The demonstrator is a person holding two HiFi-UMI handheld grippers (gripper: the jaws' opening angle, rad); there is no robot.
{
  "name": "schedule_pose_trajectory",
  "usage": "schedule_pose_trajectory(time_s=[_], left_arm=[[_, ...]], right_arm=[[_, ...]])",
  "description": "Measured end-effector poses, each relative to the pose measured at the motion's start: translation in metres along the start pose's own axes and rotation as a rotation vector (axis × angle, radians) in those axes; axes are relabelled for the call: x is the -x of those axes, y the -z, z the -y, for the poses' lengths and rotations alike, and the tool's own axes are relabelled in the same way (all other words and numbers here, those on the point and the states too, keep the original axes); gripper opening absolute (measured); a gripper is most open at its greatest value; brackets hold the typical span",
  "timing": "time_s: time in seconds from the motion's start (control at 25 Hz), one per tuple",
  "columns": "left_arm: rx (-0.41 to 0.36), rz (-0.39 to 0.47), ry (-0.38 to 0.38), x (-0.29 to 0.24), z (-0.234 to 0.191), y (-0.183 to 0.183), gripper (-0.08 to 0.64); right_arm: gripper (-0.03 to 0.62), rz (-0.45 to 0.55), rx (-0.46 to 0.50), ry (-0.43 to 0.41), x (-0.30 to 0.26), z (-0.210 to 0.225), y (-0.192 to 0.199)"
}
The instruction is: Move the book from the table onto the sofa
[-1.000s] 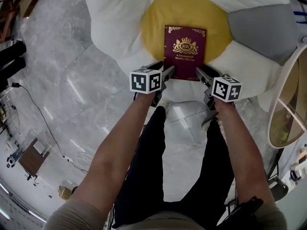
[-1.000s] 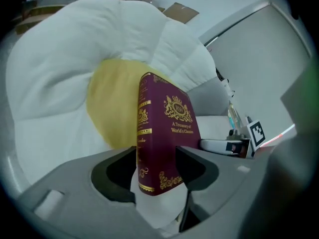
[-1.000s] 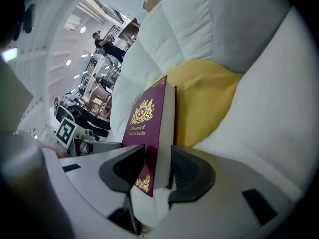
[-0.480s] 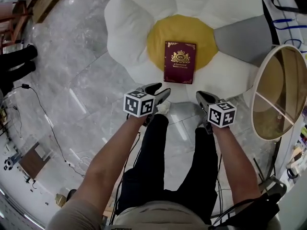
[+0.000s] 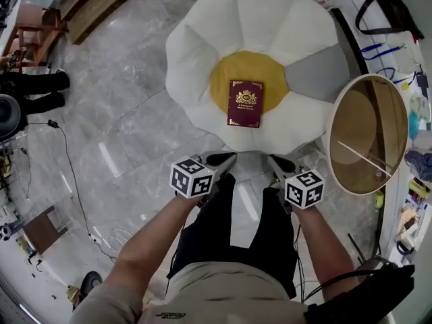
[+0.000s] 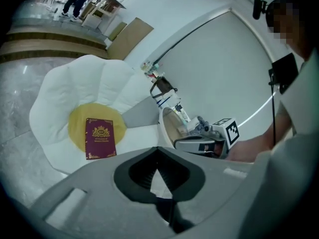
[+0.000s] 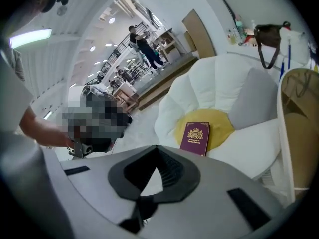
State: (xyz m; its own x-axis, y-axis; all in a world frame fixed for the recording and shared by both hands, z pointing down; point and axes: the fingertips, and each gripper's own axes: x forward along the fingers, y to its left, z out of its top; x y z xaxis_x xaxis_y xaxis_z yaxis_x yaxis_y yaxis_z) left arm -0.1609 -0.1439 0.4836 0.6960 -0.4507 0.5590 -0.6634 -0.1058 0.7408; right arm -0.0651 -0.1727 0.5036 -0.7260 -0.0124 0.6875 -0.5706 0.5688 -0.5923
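A dark red book point(image 5: 246, 103) with gold print lies flat on the yellow centre of the white flower-shaped sofa point(image 5: 196, 46). It shows in the left gripper view as the book point(image 6: 100, 138) and in the right gripper view as the book point(image 7: 195, 138). My left gripper point(image 5: 228, 158) and right gripper point(image 5: 271, 160) hang well back from the sofa, above my legs. Both are shut with nothing between the jaws. In each gripper view the jaw tips meet, the left gripper point(image 6: 158, 151) and the right gripper point(image 7: 157, 152).
A round table point(image 5: 368, 133) with a white rim stands right of the sofa. A grey cushion point(image 5: 317, 73) lies on the sofa's right side. Marble floor point(image 5: 115, 127) spreads to the left, with cables and gear at the edges. People stand far off.
Both grippers have pulled away from the book and risen, and their jaws have shut empty. The book stays on the sofa and looks smaller as the view rises.
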Motion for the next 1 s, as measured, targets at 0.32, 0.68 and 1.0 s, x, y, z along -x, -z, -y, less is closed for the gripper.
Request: schedule_pose_trajectory(time_s=[0.32, 0.68, 1.0], left_arm=[[-0.141, 0.005, 0.035, 0.066, 0.132, -0.028, 0.008], [-0.242, 0.049, 0.062, 0.119, 0.251, -0.047, 0.008], [-0.33, 0.118, 0.085, 0.15, 0.312, -0.074, 0.008]], right_arm=[[0.012, 0.038, 0.091, -0.022, 0.11, -0.073, -0.034], [0.012, 0.07, 0.182, -0.113, 0.199, -0.153, -0.064], [0.012, 0.139, 0.297, -0.147, 0.258, -0.199, -0.095]])
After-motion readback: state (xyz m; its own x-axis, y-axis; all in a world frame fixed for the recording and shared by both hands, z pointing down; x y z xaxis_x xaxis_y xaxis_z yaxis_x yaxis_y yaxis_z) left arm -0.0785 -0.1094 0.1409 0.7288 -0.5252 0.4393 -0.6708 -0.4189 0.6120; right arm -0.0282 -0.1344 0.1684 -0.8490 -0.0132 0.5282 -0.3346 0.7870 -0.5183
